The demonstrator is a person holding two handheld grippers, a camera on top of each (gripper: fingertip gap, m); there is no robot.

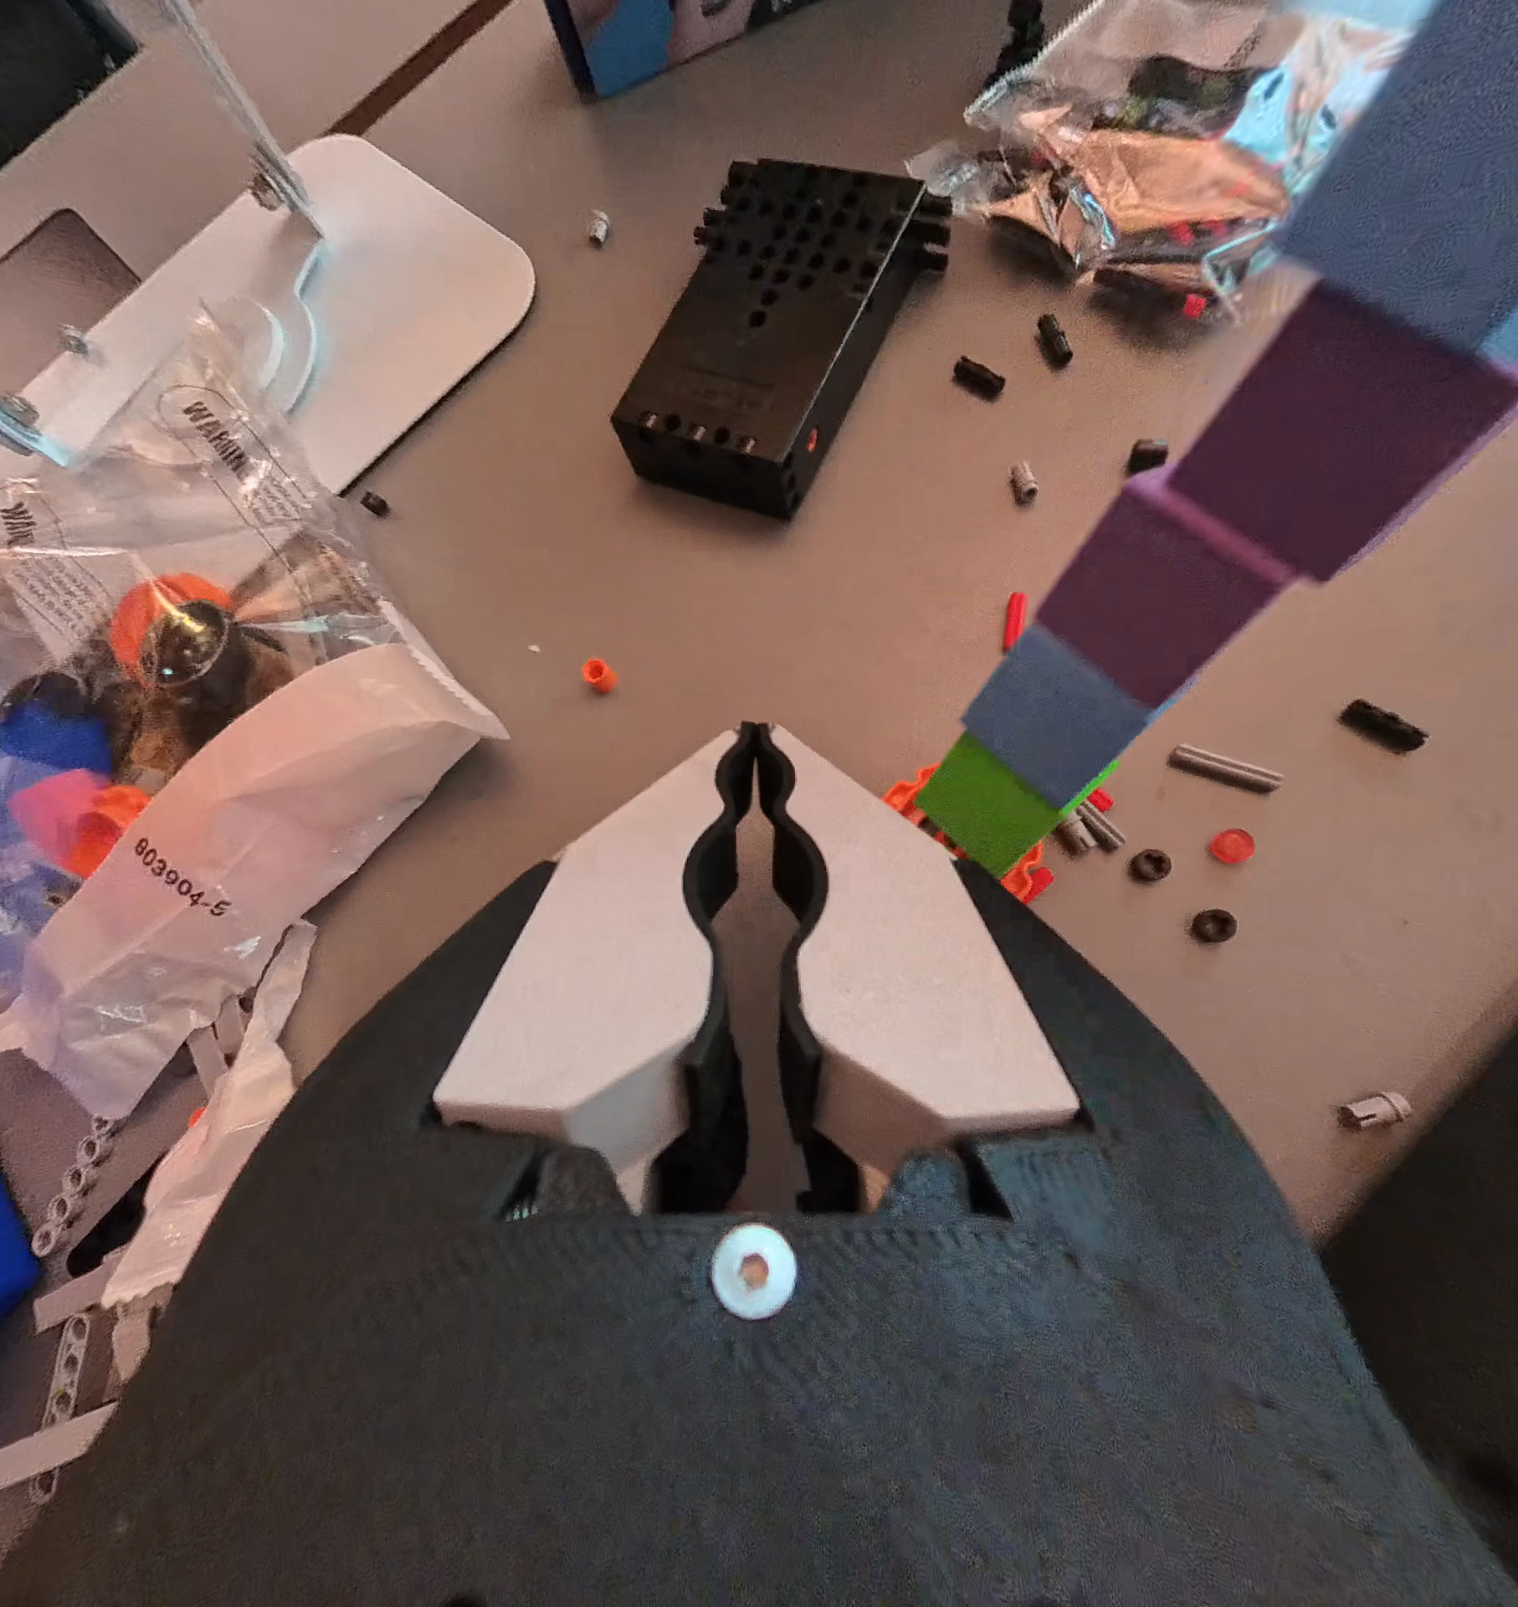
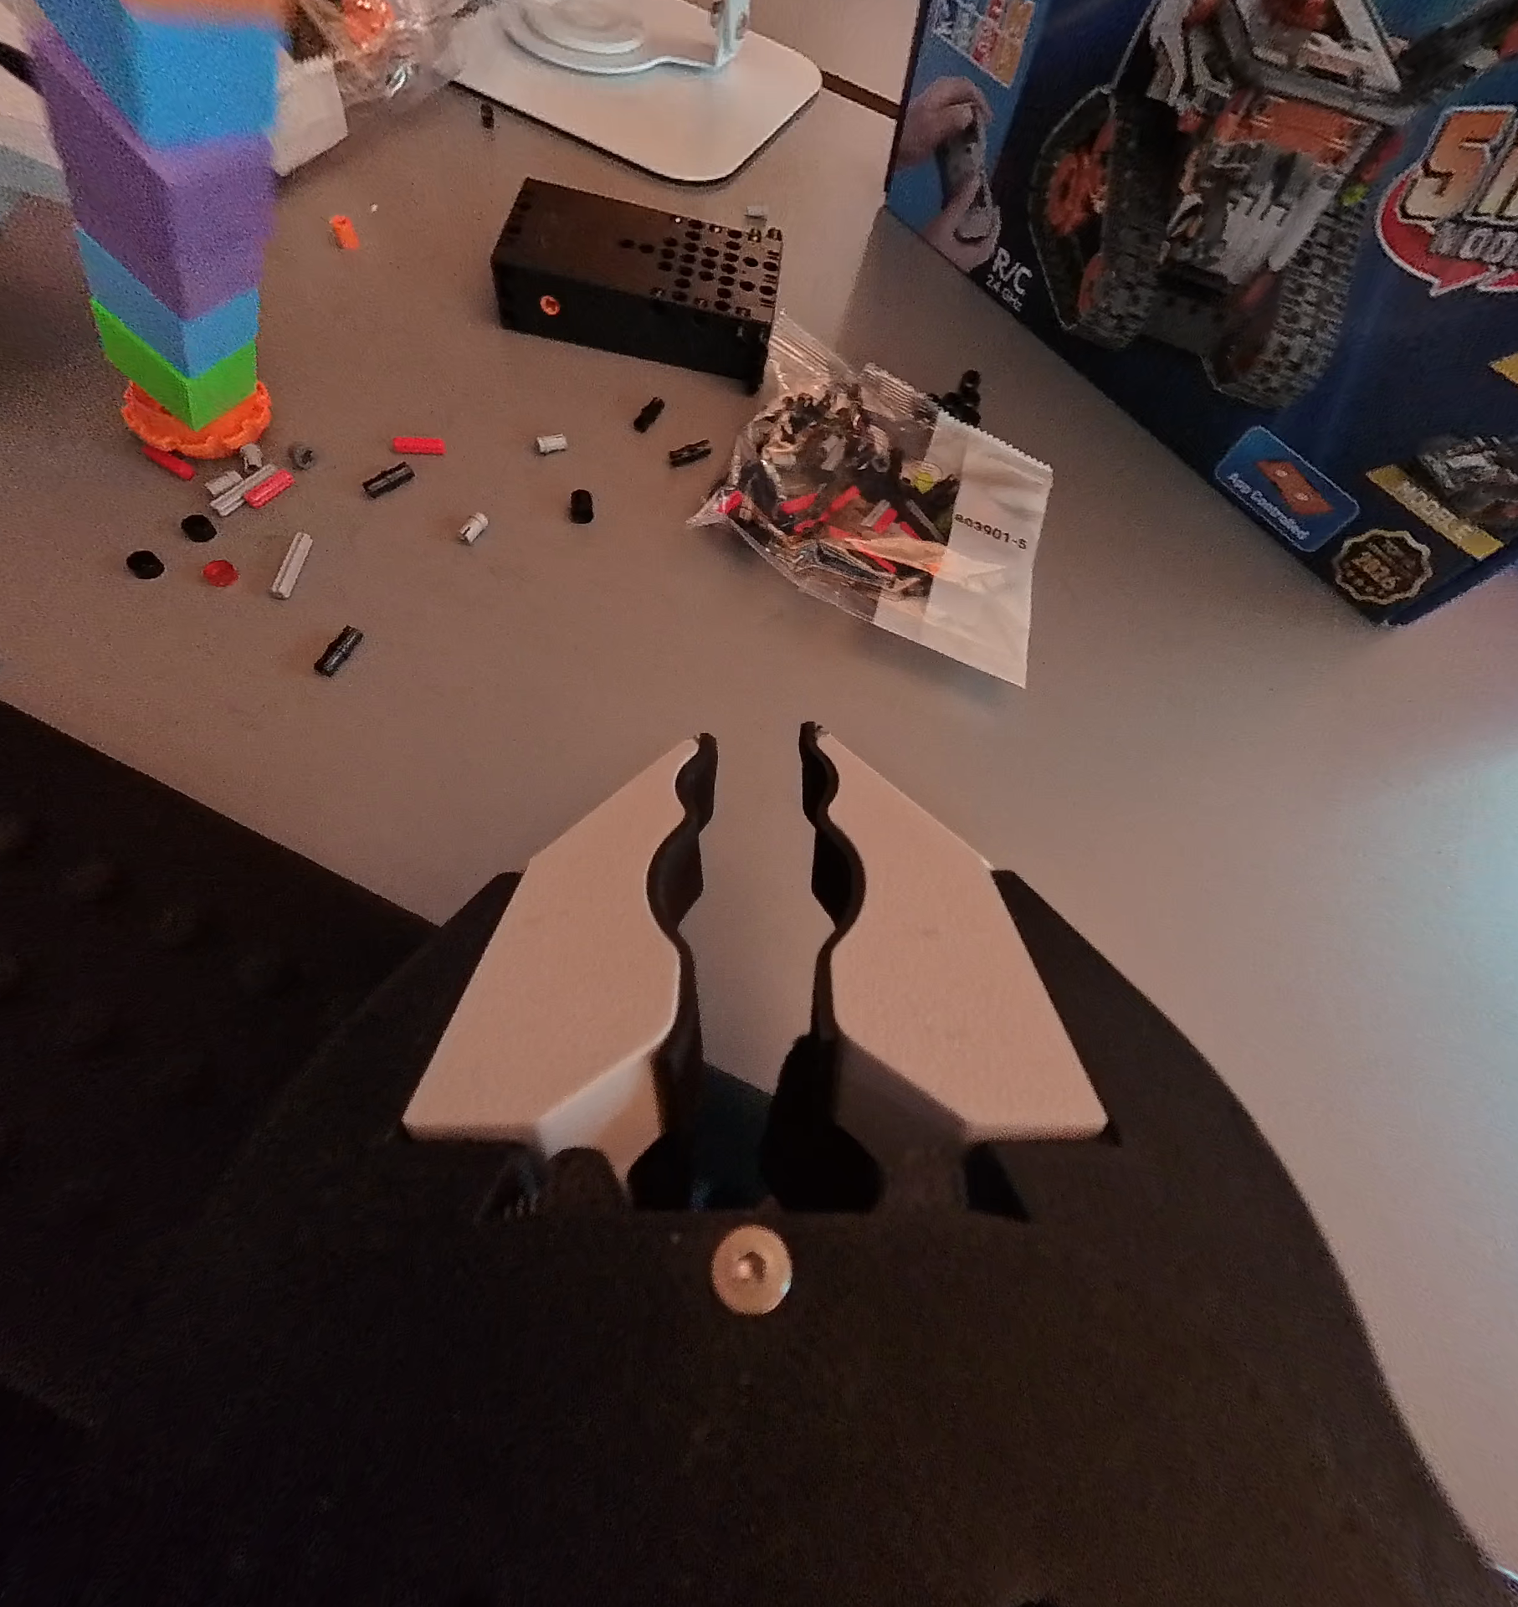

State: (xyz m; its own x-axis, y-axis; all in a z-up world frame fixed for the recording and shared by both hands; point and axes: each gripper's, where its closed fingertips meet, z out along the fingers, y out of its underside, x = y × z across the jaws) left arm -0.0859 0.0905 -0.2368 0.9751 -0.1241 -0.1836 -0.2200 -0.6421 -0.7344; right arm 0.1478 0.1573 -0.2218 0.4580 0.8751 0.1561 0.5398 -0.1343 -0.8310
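Here, in the left wrist view, your left hand-held gripper (image 1: 754, 735) hovers pressed together and empty over the counter (image 1: 695, 591), nearest a small orange bush (image 1: 599, 675); the black perforated battery box (image 1: 773, 339) runs lengthwise away from you. In the right wrist view, your right hand-held gripper (image 2: 757, 739) is spread, empty, the parts bag (image 2: 886, 504) just ahead.

I count one black block with holes (image 2: 642, 278), one printed box (image 2: 1242, 261), one white stand base (image 2: 651, 113). One stack of foam cubes (image 2: 173, 217) on one orange gear (image 2: 195, 426). Two bags of parts in my views: one (image 2: 877, 504) near box, one (image 1: 190, 696) near stand. Two grippers: left (image 1: 754, 735), right (image 2: 757, 739). Loose pins (image 2: 388, 480) on table (image 2: 1173, 783): roughly twenty, exact count unclear.
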